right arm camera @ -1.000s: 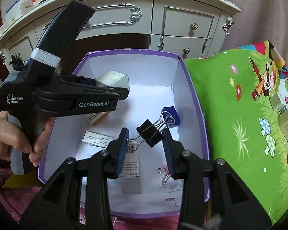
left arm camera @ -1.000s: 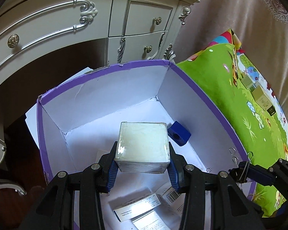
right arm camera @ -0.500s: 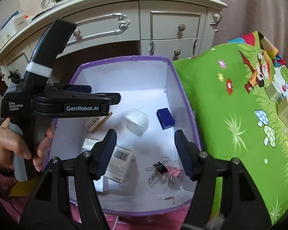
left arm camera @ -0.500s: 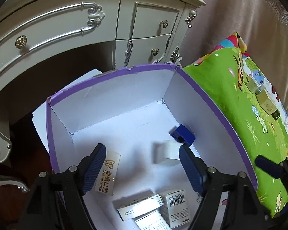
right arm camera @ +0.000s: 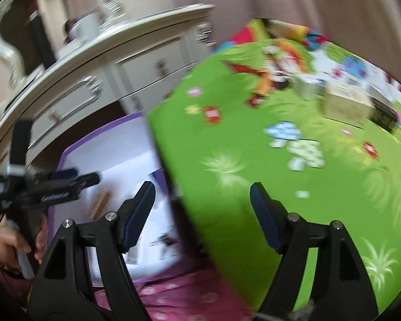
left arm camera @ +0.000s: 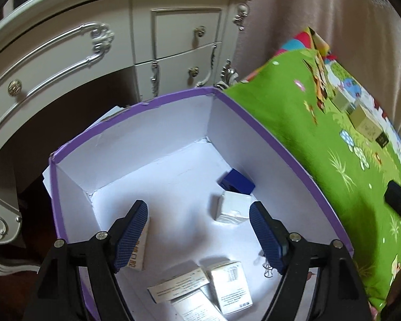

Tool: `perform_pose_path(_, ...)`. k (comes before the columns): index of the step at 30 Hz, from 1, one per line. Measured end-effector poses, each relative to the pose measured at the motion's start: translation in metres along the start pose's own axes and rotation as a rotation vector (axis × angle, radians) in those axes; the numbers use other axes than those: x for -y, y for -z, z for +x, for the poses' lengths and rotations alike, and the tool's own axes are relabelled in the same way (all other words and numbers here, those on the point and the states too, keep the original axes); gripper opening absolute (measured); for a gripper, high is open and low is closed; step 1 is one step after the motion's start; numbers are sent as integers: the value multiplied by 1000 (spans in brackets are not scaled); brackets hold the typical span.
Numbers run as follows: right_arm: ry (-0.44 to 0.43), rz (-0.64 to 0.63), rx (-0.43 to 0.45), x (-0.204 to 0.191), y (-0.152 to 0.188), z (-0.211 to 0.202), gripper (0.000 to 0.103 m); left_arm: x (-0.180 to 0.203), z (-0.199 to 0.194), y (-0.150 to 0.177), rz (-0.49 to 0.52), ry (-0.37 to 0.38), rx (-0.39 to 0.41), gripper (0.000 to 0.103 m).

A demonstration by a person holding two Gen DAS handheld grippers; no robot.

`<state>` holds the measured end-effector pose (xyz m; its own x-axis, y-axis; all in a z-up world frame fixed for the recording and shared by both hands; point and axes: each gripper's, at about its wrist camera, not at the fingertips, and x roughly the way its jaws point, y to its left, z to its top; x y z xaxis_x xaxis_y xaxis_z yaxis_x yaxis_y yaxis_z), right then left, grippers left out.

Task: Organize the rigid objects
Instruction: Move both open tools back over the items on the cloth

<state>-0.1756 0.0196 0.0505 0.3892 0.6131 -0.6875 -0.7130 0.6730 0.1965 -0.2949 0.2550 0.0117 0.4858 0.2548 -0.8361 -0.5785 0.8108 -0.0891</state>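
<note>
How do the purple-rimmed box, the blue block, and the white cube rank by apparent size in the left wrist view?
1. purple-rimmed box, by far the largest.
2. white cube.
3. blue block, only slightly smaller; it lies farther away and partly behind the cube, so this order is unsure.

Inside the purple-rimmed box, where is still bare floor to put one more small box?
Bare: the floor along the far wall of the box, left of the blue block. Crowded: the near end with its paper cartons, and the white cube beside the blue block.
</note>
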Motion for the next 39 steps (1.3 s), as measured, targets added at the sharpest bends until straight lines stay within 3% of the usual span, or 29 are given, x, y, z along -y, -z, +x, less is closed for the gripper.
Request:
perform_pose_path(5, 112, 103, 9, 68, 5, -11, 84, 36, 6, -5, 88, 6, -26, 80)
perform_pose_path(8, 188, 102, -32, 106, 9, -12, 85, 75, 8, -14, 172, 76, -36, 83)
perform_pose_path(15, 281, 120, -141, 197, 14, 2, 85, 223, 47, -29, 451, 277, -54, 87)
perform_pose_path(18, 287, 75, -145, 223, 7, 16, 91, 276, 71, -42, 540, 225, 15, 92)
perform_pose_path(21, 216, -22, -153, 237, -10, 32, 98, 297, 86, -63, 522, 219, 26, 97)
perform_pose_path(22, 194, -48, -156, 239, -14, 37, 100, 300, 92, -67, 517, 222, 24, 103)
perform_pose_path(29, 71, -179, -174, 264, -69, 89, 103, 301, 104, -82, 499, 234, 28, 103)
perform_pose_path(39, -107, -432, -249, 243, -129, 149, 102, 301, 105, -82, 485, 225, 30, 103)
